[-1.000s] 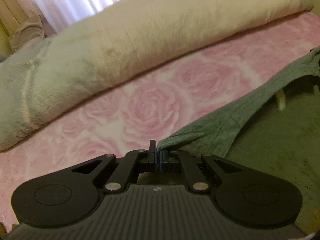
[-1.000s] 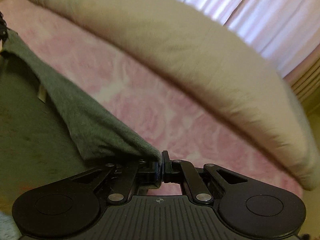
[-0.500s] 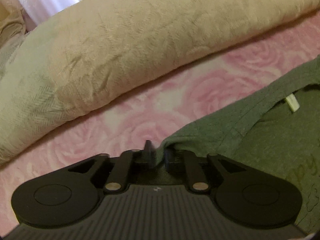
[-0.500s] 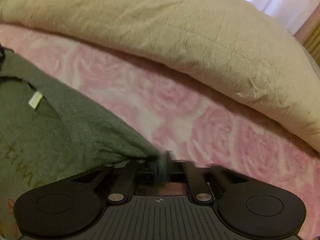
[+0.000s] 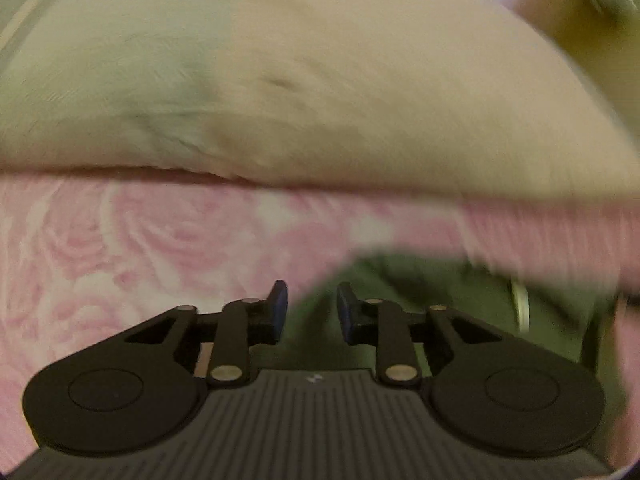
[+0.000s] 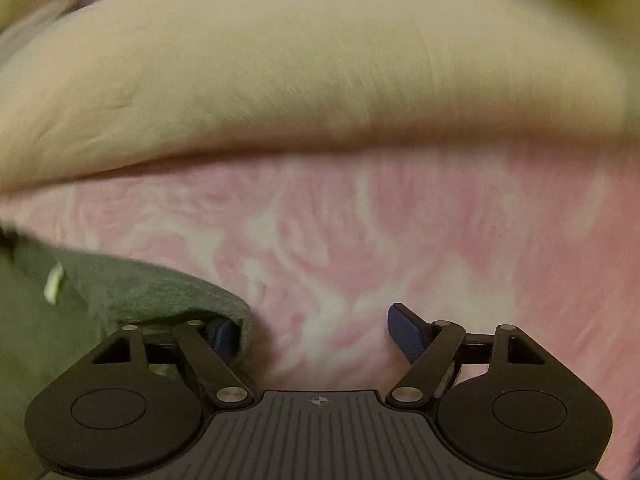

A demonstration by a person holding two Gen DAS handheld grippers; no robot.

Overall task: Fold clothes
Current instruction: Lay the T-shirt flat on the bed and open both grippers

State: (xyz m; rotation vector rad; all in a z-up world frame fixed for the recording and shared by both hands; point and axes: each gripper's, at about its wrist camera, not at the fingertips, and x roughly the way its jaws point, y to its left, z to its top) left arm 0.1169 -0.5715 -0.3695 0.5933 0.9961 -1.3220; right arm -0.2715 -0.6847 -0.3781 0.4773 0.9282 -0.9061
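Observation:
A dark green T-shirt [image 5: 440, 300] lies on the pink bed, its white neck label [image 5: 520, 308] showing. My left gripper [image 5: 312, 308] hovers over the shirt's shoulder edge. Its jaws are closing but stand apart, and the pads press on nothing; green cloth shows below the gap. In the right wrist view the T-shirt [image 6: 140, 292] lies at the lower left, with the label [image 6: 54, 280] near the edge. My right gripper [image 6: 316, 332] is opening wide with only bedsheet between the fingers. A fold of the shirt still drapes against its left finger [image 6: 224, 334].
A long beige rolled duvet [image 5: 320, 100] [image 6: 320, 72] lies across the bed just beyond both grippers. The pink rose-patterned sheet [image 5: 140, 240] [image 6: 440, 220] covers the strip between it and the shirt. Both views are blurred by motion.
Both grippers were shut on the shirt's shoulder corners and have let go, jaws now apart. The shirt has dropped onto the bed. Both views have rolled to face the duvet squarely.

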